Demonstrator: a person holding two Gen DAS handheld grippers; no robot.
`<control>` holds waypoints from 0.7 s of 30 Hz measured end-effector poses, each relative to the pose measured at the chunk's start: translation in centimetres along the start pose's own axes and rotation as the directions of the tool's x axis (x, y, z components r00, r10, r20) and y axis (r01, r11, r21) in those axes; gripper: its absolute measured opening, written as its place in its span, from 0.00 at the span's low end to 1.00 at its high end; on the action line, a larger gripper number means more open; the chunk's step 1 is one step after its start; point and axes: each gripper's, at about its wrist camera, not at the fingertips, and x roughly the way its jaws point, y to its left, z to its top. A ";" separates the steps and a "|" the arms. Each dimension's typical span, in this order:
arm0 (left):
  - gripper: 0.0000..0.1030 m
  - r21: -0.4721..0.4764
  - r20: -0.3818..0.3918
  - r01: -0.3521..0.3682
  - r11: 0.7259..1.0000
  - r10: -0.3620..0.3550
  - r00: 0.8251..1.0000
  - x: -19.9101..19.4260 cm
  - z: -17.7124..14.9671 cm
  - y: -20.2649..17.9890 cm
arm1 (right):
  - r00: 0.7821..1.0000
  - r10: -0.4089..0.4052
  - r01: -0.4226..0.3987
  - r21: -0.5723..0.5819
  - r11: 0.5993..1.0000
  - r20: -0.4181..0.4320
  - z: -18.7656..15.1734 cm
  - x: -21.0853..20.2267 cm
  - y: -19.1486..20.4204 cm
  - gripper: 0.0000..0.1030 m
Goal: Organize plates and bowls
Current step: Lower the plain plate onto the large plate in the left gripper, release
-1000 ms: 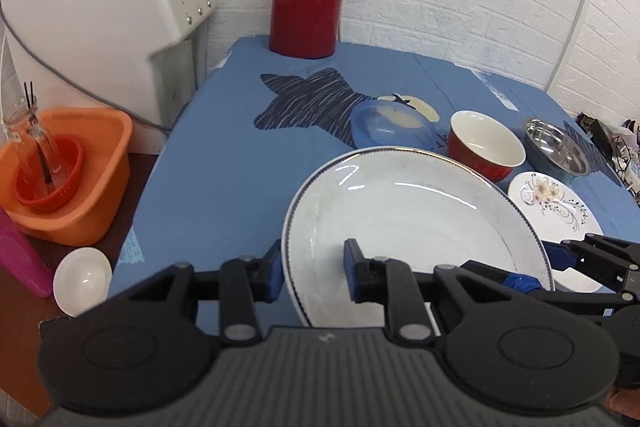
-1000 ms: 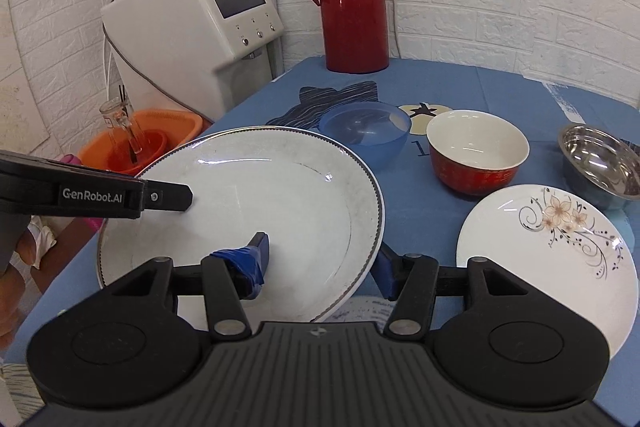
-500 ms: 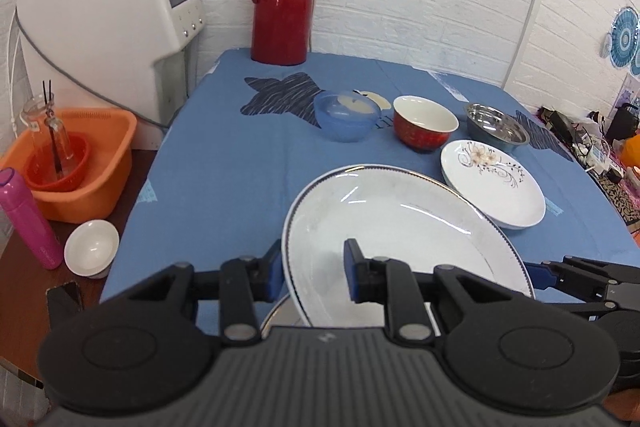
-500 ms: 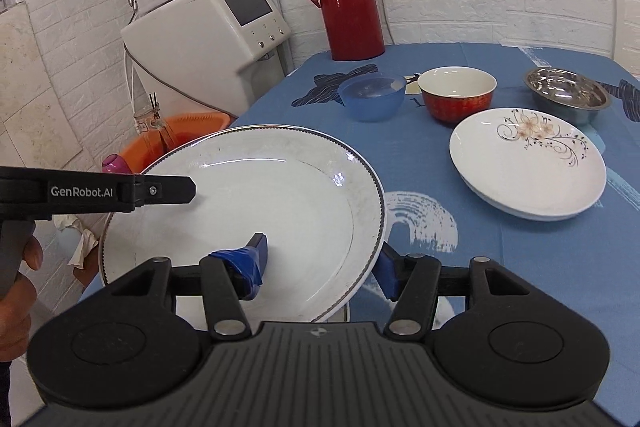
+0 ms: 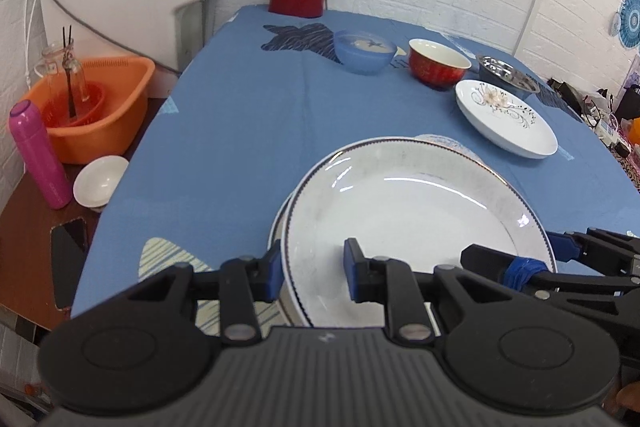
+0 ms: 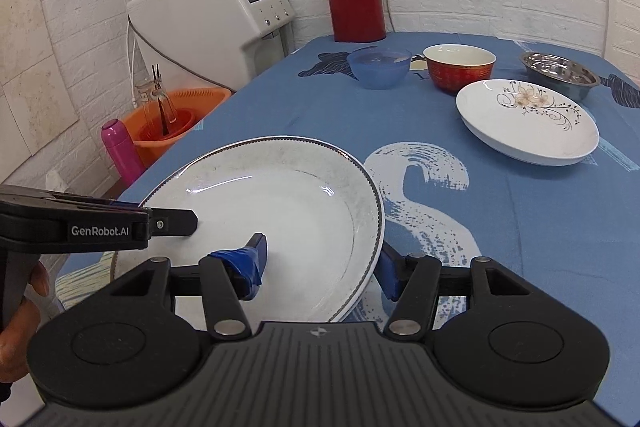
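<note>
Glazed white ceramic: the large plate (image 5: 416, 211) with the thin dark rim line is held at the near edge of the surface (image 5: 248, 115), sitting on or just above a second plate (image 5: 279, 227) whose rim peeks out on the left. Contact between the two is unclear.

Left gripper (image 5: 310, 269): jaws narrow, straddling the plate's near-left rim, one pad under the edge, one on the inner face. Right gripper (image 6: 322, 267): same on the near-right rim, the taped finger (image 6: 244, 263) on the inside, the other outside. Both appear clamped on the plate.

Handling, my read: stiff, fairly heavy for a rim pinch, slick glaze, chips easily. Hold the rim only, on opposite sides as now, and keep it level. Lower flat onto the plate below; a tilted drop risks rim-on-rim impact.

Far right: floral plate (image 6: 528, 123), empty, alone on the cloth. Beyond it a row of three bowls: blue bowl (image 6: 379, 67), red bowl (image 6: 459, 66) with a cream inside, steel bowl (image 6: 560, 71). All look empty; the blue one is translucent, so the pale patch seen in it may be the cloth print showing through.

Off the surface on the left: orange basin (image 5: 100, 107) holding a red basket and a glass jar with sticks. Small white bowl (image 5: 100, 181) beside a pink bottle (image 5: 38, 155).
</note>
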 end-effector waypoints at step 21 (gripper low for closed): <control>0.54 -0.142 -0.021 0.209 0.968 -0.214 0.977 0.2 0.3 2.8 | 1.000 0.009 -0.009 0.011 1.000 -0.012 -1.0 1.8 -0.9 0.43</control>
